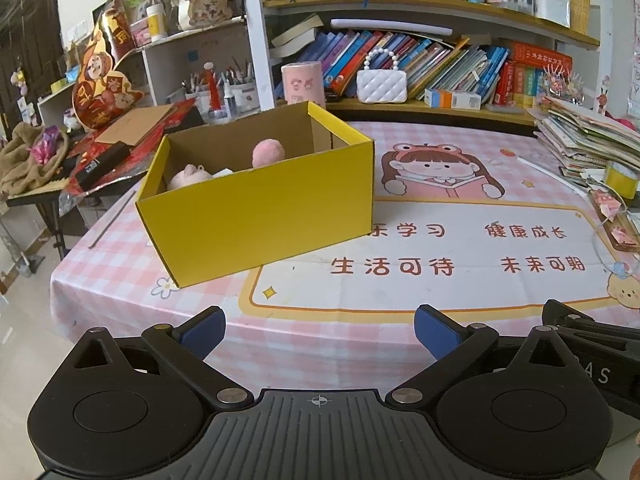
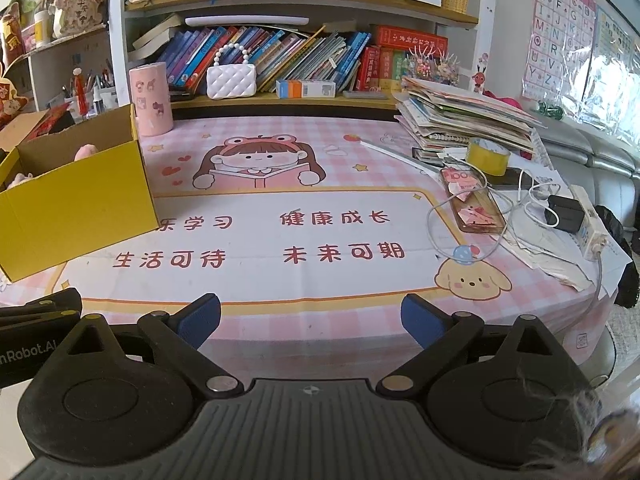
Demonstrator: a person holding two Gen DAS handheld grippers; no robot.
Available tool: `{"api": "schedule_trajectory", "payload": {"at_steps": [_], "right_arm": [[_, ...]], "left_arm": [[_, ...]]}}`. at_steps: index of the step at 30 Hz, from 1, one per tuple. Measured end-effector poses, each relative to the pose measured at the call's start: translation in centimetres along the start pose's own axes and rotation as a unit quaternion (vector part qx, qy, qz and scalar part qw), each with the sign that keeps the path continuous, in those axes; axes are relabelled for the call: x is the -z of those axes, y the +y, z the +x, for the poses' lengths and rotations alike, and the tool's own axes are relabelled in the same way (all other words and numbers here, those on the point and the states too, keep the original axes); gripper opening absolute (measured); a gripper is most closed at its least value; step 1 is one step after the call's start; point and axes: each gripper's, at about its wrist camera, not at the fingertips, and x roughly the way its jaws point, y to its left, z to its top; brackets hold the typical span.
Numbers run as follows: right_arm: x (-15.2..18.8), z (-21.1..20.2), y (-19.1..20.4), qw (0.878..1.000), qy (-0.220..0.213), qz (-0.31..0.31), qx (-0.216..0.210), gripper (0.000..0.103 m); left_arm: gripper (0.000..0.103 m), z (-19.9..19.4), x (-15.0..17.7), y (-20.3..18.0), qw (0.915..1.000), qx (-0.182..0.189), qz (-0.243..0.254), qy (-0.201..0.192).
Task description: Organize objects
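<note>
A yellow cardboard box [image 1: 260, 216] stands open on the left part of the pink checked tablecloth [image 1: 440, 280]. Inside it lie a pink plush ball [image 1: 268, 153] and a pale pink plush toy [image 1: 190, 176]. The box also shows in the right wrist view [image 2: 76, 204] at the left, with the pink toys [image 2: 84, 151] peeking over its rim. My left gripper [image 1: 320, 330] is open and empty, held back over the table's near edge, in front of the box. My right gripper [image 2: 311, 320] is open and empty over the near edge, to the right of the box.
A pink cylinder [image 2: 151, 98] and a white quilted purse [image 2: 231, 80] stand at the back by the bookshelf. A stack of books and papers [image 2: 460, 120], a yellow tape roll [image 2: 488, 156], cables and a power strip [image 2: 588, 220] crowd the right side. A cluttered side table [image 1: 80, 160] stands left.
</note>
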Motion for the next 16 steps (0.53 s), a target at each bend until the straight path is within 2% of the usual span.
{"api": "schedule_trajectory", "payload": {"at_steps": [16], "right_arm": [[0.04,0.53,0.16,1.000,0.007,-0.006,-0.001,0.098]], "left_arm": [[0.103,0.59,0.00,0.38,0.9999,-0.004,-0.011,0.007]]}}
